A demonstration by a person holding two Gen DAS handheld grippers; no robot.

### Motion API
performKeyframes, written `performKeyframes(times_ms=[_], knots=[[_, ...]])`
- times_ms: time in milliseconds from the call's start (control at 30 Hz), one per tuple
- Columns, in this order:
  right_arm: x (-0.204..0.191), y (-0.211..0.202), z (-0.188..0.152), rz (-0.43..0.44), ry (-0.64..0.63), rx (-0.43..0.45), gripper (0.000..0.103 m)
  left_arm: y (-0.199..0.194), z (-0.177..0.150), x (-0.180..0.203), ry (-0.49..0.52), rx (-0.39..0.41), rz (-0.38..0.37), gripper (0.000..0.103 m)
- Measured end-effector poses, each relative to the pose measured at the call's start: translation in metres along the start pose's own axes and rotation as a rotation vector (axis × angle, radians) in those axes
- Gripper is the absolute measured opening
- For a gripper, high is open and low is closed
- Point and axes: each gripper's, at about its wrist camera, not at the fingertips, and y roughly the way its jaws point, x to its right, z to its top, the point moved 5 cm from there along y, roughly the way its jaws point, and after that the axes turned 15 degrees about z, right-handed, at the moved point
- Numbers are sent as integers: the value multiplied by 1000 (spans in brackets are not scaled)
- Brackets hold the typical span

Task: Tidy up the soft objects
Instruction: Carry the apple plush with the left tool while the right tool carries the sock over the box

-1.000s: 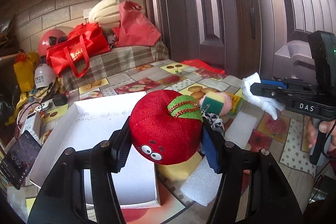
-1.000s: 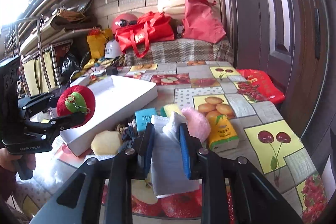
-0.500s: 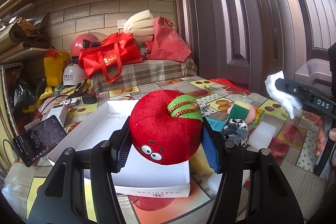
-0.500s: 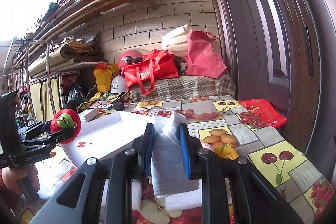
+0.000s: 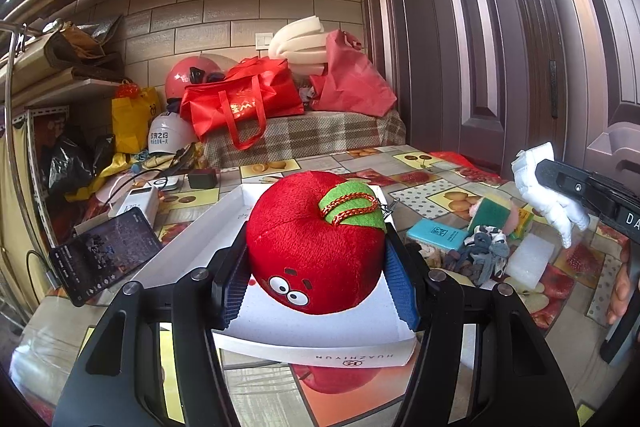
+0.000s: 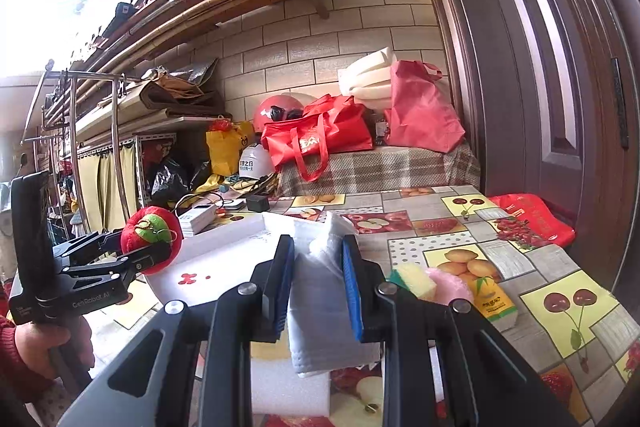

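Printed upside down along the near wall of the white box [image 5: 320, 355]: "HUAZHIYUN". Readable on the left gripper [image 6: 154, 251] body: "CenRobot AI"; on the right gripper [image 6: 314, 283], seen from the left wrist, only "DA" before the frame edge. Chinese characters on the white helmet [image 5: 168, 139] and on the red tote bag [image 5: 240, 103], too small to make out. Left gripper held nearly level over the box, blue pads clamped on either side of a red plush apple [image 5: 316, 243] with green leaf, gold cord and cartoon eyes, gripped by a hand [image 6: 44, 343] in a red sleeve. Right gripper also nearly level, above the fruit-print tablecloth [image 6: 560, 303], jaws squeezed tight on a folded white cloth [image 6: 324, 307] hanging below the pads. Beside the box on the tablecloth: a teal packet [image 5: 436, 233], a yellow-green sponge [image 6: 412, 281], a pink fluffy piece [image 6: 450, 285], white foam [image 5: 530, 259].
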Motion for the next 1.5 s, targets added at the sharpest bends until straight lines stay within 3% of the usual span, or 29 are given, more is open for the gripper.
performKeyframes(times_ms=[400,600,1133,1500], knots=[[-49,46,-6,125,-24,-55,23,31,-11,-60,-59,-68,122,60],[-66,74,-11,164,-29,-94,23,49,-10,-64,-38,-73,129,60],[-67,134,-14,135,-9,-139,23,90,-2,-68,-79,-116,161,61],[-43,165,-11,84,39,-169,23,124,-8,-68,-100,-248,110,61]])
